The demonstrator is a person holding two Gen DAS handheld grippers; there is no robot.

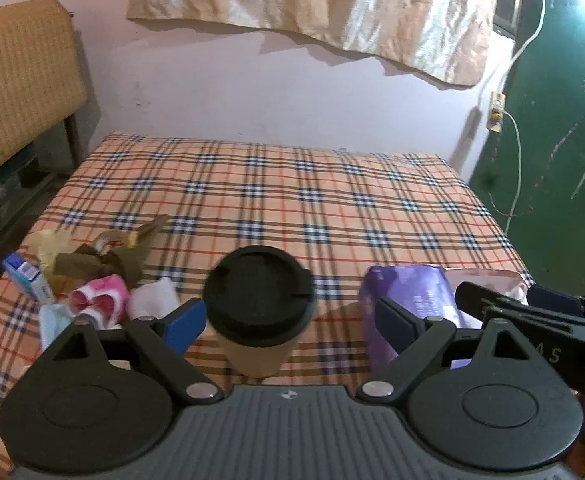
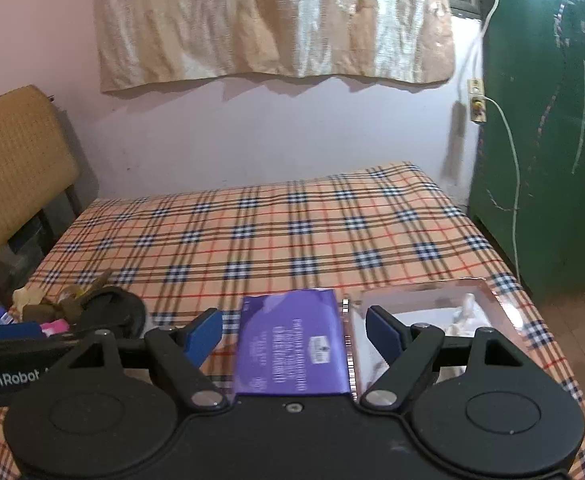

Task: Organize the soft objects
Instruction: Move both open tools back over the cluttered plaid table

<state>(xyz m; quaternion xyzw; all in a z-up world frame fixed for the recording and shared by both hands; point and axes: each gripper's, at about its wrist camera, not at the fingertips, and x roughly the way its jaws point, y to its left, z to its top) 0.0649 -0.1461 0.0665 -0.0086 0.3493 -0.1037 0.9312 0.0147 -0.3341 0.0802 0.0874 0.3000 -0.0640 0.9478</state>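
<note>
A heap of soft things lies at the bed's front left: a pink and white cloth (image 1: pixel 100 296), a white cloth (image 1: pixel 154 296), a brown cloth (image 1: pixel 104 260) and a light blue cloth (image 1: pixel 52 320). My left gripper (image 1: pixel 290 320) is open. A paper cup with a black lid (image 1: pixel 258 292) stands on the bed in the gap between its fingers, clear of both pads. My right gripper (image 2: pixel 294 332) is open too, hovering over a purple packet (image 2: pixel 292 344) that its pads do not touch. The heap sits left of both grippers.
A clear box (image 2: pixel 432 304) with white stuff inside sits right of the purple packet. A small blue carton (image 1: pixel 22 276) lies by the heap. The plaid bedcover (image 1: pixel 292 200) stretches to the pink wall. A green door (image 1: pixel 552 160) with a hanging cable stands right, a woven chair (image 1: pixel 16 80) left.
</note>
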